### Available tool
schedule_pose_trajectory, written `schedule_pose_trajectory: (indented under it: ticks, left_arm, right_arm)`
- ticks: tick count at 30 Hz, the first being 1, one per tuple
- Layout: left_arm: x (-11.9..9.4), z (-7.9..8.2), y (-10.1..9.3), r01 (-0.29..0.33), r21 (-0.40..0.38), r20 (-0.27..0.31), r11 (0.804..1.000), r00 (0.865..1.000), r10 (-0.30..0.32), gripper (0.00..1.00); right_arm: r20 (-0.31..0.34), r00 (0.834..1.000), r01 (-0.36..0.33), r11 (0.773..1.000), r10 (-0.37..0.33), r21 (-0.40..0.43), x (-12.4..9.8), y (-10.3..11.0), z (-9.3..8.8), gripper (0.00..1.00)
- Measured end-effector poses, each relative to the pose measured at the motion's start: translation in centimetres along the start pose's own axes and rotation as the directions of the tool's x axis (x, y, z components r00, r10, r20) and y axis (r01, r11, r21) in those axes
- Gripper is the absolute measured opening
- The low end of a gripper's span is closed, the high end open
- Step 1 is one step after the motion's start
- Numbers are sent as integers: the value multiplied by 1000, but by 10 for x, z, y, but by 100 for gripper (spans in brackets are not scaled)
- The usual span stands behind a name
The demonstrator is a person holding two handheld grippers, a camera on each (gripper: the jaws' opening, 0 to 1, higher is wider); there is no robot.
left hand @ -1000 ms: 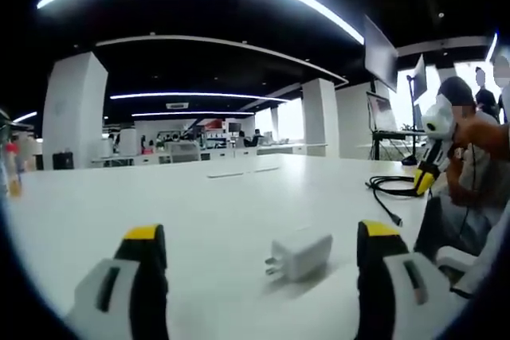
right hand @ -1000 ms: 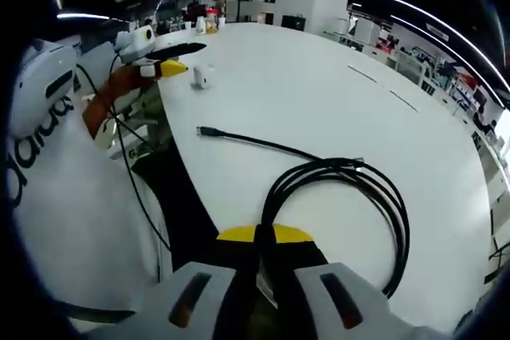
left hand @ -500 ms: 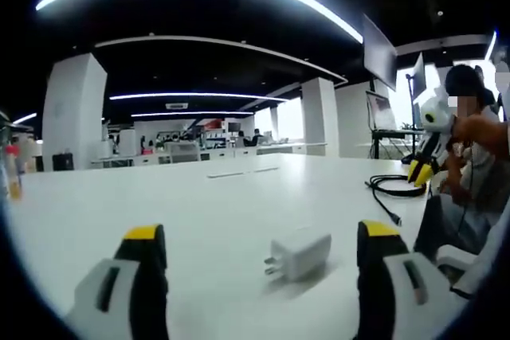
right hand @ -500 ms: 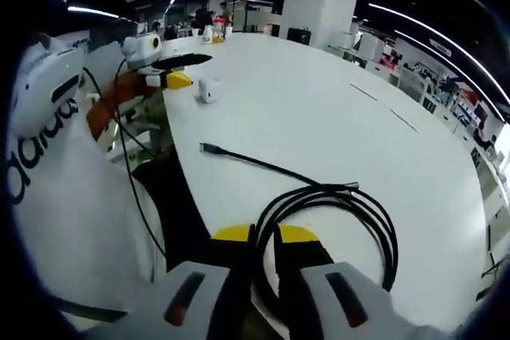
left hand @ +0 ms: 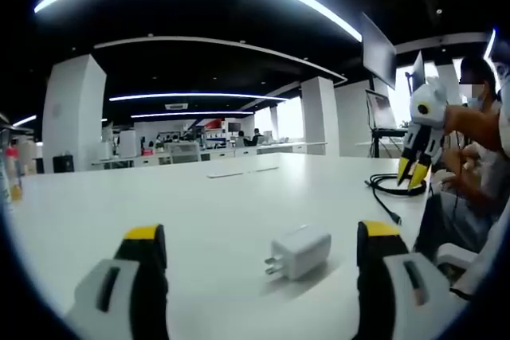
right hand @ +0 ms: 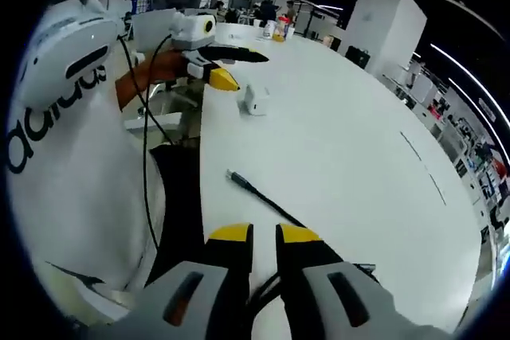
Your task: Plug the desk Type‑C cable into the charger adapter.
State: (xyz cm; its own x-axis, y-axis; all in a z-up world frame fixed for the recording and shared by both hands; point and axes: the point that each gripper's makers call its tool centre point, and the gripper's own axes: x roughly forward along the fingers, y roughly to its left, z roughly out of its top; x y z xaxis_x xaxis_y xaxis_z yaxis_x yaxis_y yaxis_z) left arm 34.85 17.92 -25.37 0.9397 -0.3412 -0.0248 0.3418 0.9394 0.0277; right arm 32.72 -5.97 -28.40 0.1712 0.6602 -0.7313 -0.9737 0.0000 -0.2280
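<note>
Left gripper (left hand: 263, 256) jaws apart around the light, rigid charger adapter (left hand: 300, 252); right gripper (right hand: 263, 235) nearly together, empty, above the limp Type-C cable (right hand: 256, 193), best pinched behind its stiff plug.

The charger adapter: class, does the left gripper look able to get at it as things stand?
Probably yes. The charger adapter lies on bare white table just ahead of the left gripper, between its open jaws, with nothing in between.
</note>
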Motion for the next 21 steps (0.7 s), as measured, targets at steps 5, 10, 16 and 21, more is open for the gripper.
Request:
schedule_pose_trajectory:
  ticks: [5,10,16,21]
  left_arm:
    - [0,0,0,-2,0,-3,1000,1000,2,99]
    - [0,-2,0,-1,-6,-7,1000,1000,1,99]
    - [0,-3,0,-4,-4,-13,1000,1000,4,99]
    - [-1,-3,0,-5,-4,-16,1000,1000,5,99]
  right_arm:
    - [-27,998,-66,992,63,-108,10,0,7,11]
    - [-69,990,-133,971,121,-201,19,3,8,11]
    - [-121,975,-216,930,187,-297,32,8,10,11]
    - [-145,961,-273,894,235,-356,39,13,16,11]
